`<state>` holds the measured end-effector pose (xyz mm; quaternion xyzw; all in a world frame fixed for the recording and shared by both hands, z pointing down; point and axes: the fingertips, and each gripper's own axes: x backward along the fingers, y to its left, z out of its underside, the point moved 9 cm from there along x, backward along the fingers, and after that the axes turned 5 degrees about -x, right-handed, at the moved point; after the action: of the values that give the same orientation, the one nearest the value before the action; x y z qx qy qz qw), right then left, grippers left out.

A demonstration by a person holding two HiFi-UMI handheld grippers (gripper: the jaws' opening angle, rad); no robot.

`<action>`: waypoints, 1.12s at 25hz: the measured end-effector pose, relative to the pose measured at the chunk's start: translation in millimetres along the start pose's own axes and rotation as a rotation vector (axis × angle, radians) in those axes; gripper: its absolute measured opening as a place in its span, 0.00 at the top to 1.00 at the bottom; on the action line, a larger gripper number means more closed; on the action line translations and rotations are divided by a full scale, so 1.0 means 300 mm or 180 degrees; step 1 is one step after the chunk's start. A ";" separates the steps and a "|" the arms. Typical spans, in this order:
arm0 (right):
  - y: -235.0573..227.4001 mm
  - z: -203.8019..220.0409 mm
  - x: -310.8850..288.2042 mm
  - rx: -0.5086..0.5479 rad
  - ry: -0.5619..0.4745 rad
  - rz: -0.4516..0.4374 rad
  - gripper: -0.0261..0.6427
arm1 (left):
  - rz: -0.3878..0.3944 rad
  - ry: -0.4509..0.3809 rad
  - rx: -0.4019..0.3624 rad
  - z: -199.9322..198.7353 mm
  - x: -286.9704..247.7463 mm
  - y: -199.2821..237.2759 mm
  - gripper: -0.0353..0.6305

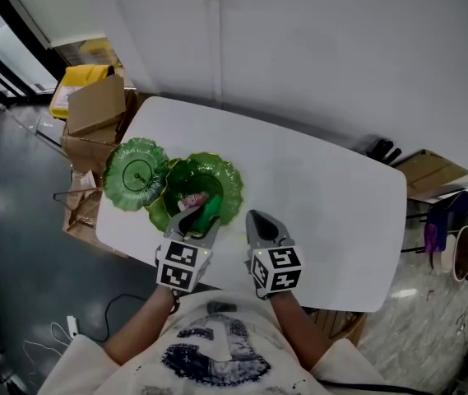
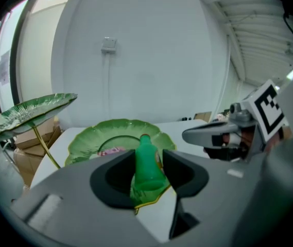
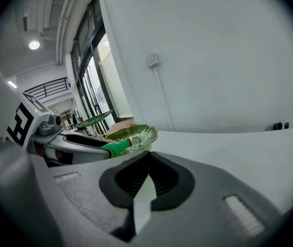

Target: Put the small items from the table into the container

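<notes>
At the left end of the white table [image 1: 324, 212], a raised leaf plate [image 1: 136, 174] stands just beside the green leaf dish [image 1: 221, 175], in which a pink item [image 2: 110, 150] lies. Your left gripper [image 1: 199, 214] pinches a small green bottle [image 2: 147, 163], neck pointing over the dish's near rim. To the right, your right gripper [image 1: 260, 218] hangs over the table, jaws pressed together and empty

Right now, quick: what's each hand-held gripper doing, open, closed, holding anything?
Left hand-held gripper: closed on a small green bottle.
Right hand-held gripper: closed, nothing between its jaws.
</notes>
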<state>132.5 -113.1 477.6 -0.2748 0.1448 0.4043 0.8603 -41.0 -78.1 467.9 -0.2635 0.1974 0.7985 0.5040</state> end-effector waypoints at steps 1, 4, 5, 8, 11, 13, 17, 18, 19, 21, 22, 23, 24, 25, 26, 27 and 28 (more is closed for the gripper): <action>-0.006 0.001 0.000 -0.0003 0.0005 -0.0003 0.96 | -0.0025 0.0012 -0.0017 0.000 -0.002 -0.001 0.70; -0.022 0.003 0.000 -0.0015 0.0012 -0.0008 0.96 | -0.0081 0.0047 -0.0032 0.001 -0.011 -0.003 0.70; -0.025 0.003 0.000 -0.0020 0.0014 -0.0011 0.96 | -0.0093 0.0063 -0.0028 0.000 -0.013 -0.003 0.70; -0.030 0.004 -0.004 -0.0031 0.0025 -0.0030 0.96 | -0.0130 0.0129 -0.0056 -0.002 -0.020 -0.005 0.70; -0.035 0.007 -0.004 -0.0034 0.0036 -0.0040 0.96 | -0.0167 0.0164 -0.0079 -0.001 -0.026 -0.008 0.70; -0.039 0.007 -0.001 -0.0037 0.0030 -0.0037 0.96 | -0.0185 0.0157 -0.0080 0.000 -0.026 -0.009 0.70; -0.046 0.005 0.006 -0.0044 0.0024 -0.0028 0.96 | -0.0213 0.0143 -0.0090 0.000 -0.024 -0.012 0.70; -0.046 0.006 0.006 -0.0045 0.0023 -0.0026 0.96 | -0.0221 0.0136 -0.0096 0.000 -0.024 -0.011 0.70; -0.047 0.008 0.007 -0.0046 0.0023 -0.0025 0.96 | -0.0228 0.0127 -0.0102 0.001 -0.025 -0.011 0.70; -0.047 0.011 0.011 -0.0046 0.0021 -0.0025 0.96 | -0.0239 0.0105 -0.0111 0.003 -0.023 -0.013 0.70; -0.048 0.010 0.015 -0.0045 0.0017 -0.0024 0.96 | -0.0242 0.0091 -0.0112 0.002 -0.022 -0.013 0.70; -0.048 0.010 0.018 -0.0045 0.0013 -0.0021 0.96 | -0.0244 0.0075 -0.0112 0.001 -0.020 -0.012 0.70; -0.049 0.009 0.021 -0.0047 0.0010 -0.0013 0.96 | -0.0247 0.0055 -0.0110 0.001 -0.018 -0.012 0.70; -0.051 0.010 0.026 -0.0050 0.0009 -0.0002 0.96 | -0.0250 0.0035 -0.0107 0.001 -0.017 -0.012 0.70; -0.054 0.011 0.030 -0.0055 0.0008 0.0012 0.96 | -0.0254 0.0016 -0.0105 0.002 -0.016 -0.012 0.70; -0.056 0.013 0.035 -0.0059 0.0007 0.0025 0.96 | -0.0257 -0.0001 -0.0103 0.004 -0.015 -0.013 0.70; -0.058 0.014 0.039 -0.0061 0.0004 0.0036 0.96 | -0.0261 -0.0015 -0.0100 0.006 -0.013 -0.014 0.70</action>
<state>153.5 -112.4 481.6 -0.2824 0.1430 0.4103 0.8553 -36.3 -78.1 471.5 -0.2773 0.1726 0.7808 0.5326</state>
